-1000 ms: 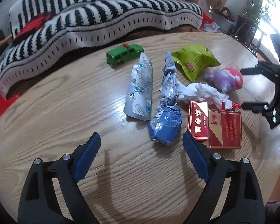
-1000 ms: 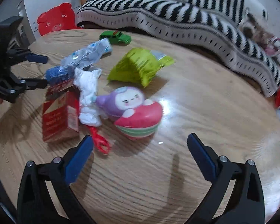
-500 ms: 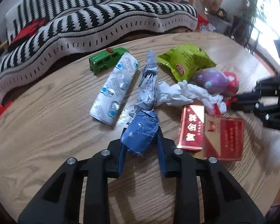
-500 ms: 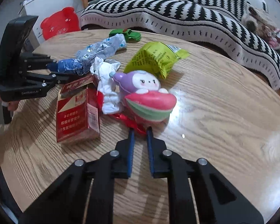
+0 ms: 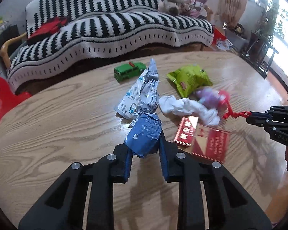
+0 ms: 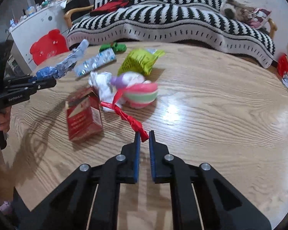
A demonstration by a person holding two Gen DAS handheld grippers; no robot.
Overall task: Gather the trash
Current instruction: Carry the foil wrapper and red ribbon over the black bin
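Note:
My left gripper (image 5: pixel 145 149) is shut on the blue end of a crumpled blue-and-silver wrapper (image 5: pixel 144 134), whose silver tail rises off the round wooden table (image 5: pixel 67 126). My right gripper (image 6: pixel 143 136) is shut on the tip of a twisted red strip (image 6: pixel 128 117), pulled taut towards the blurred purple-and-pink plush toy (image 6: pixel 140 94). Around the toy lie a white crumpled tissue (image 6: pixel 103 86), a red cigarette box (image 6: pixel 84 115), a green snack bag (image 6: pixel 140 61) and a silver blister pack (image 6: pixel 96 63). The right wrist view shows the left gripper (image 6: pixel 53 82) at the left.
A green toy car (image 5: pixel 128 71) stands near the table's far edge. Behind the table is a sofa under a black-and-white striped blanket (image 5: pixel 115 28). A red bear-shaped stool (image 6: pixel 48 46) stands at the left, and the right gripper (image 5: pixel 248 115) enters the left wrist view.
Both grippers went from wide open to shut, the left on the blue wrapper, the right on the red strip. The wrapper has lifted off the table and the plush toy has shifted.

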